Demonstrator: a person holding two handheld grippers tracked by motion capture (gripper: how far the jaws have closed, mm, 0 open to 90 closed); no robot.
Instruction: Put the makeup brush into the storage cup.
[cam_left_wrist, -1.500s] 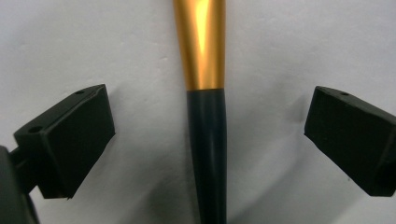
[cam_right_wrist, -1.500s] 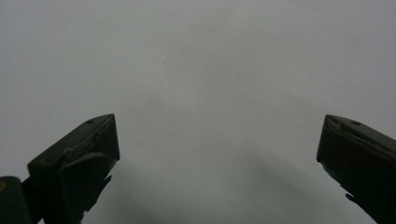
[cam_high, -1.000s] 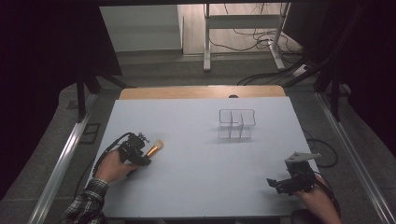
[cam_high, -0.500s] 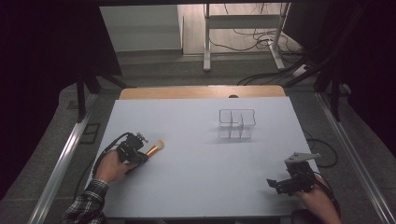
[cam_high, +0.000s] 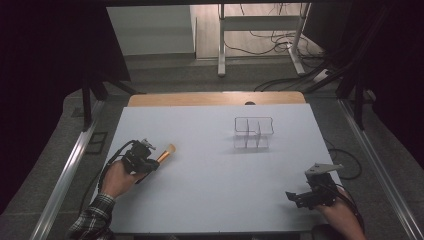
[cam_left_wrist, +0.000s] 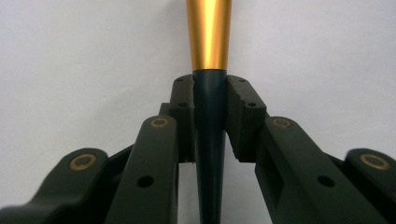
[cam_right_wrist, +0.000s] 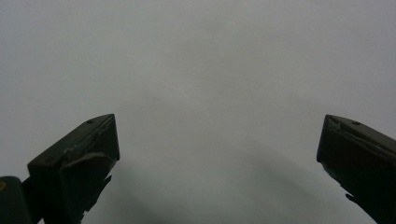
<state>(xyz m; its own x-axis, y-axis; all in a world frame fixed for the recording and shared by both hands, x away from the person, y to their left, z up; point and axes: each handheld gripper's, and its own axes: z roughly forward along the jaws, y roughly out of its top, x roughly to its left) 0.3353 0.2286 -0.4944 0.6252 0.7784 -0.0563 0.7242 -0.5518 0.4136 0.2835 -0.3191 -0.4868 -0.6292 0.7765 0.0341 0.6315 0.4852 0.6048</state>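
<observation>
Left gripper (cam_left_wrist: 210, 100) has just been closing — jaws now clamp the dark handle of a brush (cam_left_wrist: 208, 42), near left on the white table (cam_high: 210, 175); bristle end cut off. Right gripper (cam_right_wrist: 217, 140) wide apart, empty — low over the table.

Lab-style recording setup: white tabletop (cam_high: 215, 170) over wooden board (cam_high: 215, 98), aluminium rails (cam_high: 65, 185) along left and right sides, black drapes (cam_high: 50, 45) at both flanks. Far side: metal desk frame (cam_high: 260, 40), loose cables (cam_high: 260, 47) on pale floor. Grey carpet (cam_high: 45, 150) around table.
</observation>
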